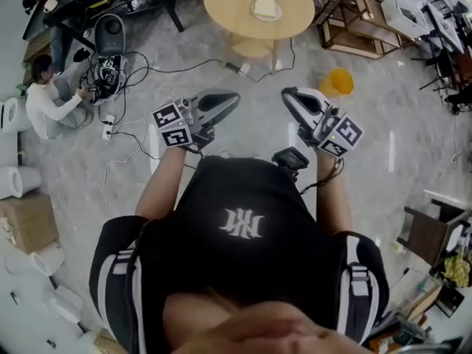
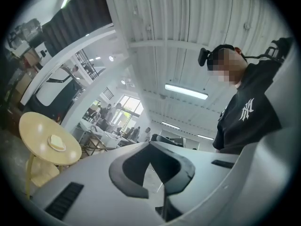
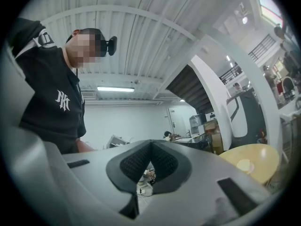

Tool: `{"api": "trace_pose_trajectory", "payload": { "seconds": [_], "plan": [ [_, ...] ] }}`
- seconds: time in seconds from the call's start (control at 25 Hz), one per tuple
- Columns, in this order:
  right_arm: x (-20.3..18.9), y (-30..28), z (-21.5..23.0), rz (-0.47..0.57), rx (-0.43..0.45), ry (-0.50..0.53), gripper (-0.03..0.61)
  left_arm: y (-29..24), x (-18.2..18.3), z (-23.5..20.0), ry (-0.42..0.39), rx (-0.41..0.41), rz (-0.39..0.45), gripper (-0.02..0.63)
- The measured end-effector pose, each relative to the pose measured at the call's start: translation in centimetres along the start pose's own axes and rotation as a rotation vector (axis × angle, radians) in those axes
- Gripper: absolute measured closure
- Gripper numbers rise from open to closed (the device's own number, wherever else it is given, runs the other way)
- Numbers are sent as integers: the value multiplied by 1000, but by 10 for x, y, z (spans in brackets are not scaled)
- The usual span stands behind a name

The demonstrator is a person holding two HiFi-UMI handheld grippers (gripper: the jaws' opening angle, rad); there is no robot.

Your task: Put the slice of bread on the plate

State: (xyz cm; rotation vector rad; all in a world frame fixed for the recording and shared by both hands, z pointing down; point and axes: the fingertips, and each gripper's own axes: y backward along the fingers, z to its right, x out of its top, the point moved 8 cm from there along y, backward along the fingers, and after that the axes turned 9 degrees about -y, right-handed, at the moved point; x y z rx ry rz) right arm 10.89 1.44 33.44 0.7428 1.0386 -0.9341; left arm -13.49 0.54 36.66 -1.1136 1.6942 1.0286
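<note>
Both forearms are bent at the elbow and held out level in front of the chest, pointing toward the round table [image 1: 221, 6]. The left gripper [image 1: 233, 97] and the right gripper [image 1: 287, 93] angle inward toward each other, well short of the table. Each one's marker cube sits at its end farther from the table.

The left gripper's jaws are closed tip to tip with nothing between them. The right gripper's jaws also meet at their tips and are empty.

The person's black T-shirt [image 1: 243, 242] carries a white monogram of interlocked letters; I cannot read it with certainty. The cubes bear black-and-white square patterns.

The slice of bread [image 1: 265, 7] lies at the middle of the round table, pale cream and roughly square. A white edge around it looks like the plate [image 1: 254, 13], though the two are too small to separate clearly.

The table top is smooth, light wood, a plain disc on a thin frame. The gripper shells are smooth grey plastic, and the right gripper's dark pads [image 3: 136, 164] are finely dimpled. The floor [image 1: 383, 124] around the table is grey and speckled like stone.
</note>
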Motion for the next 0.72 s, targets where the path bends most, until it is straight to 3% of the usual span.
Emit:
{"api": "trace_pose_trajectory", "payload": {
  "seconds": [0.2, 0.72],
  "plan": [
    [7, 25, -1, 15, 22, 55, 577, -18, -2, 7, -28, 15, -13, 609],
    [0, 36, -7, 0, 41, 74, 576, -29, -19, 31, -22, 23, -47, 607]
  ]
}}
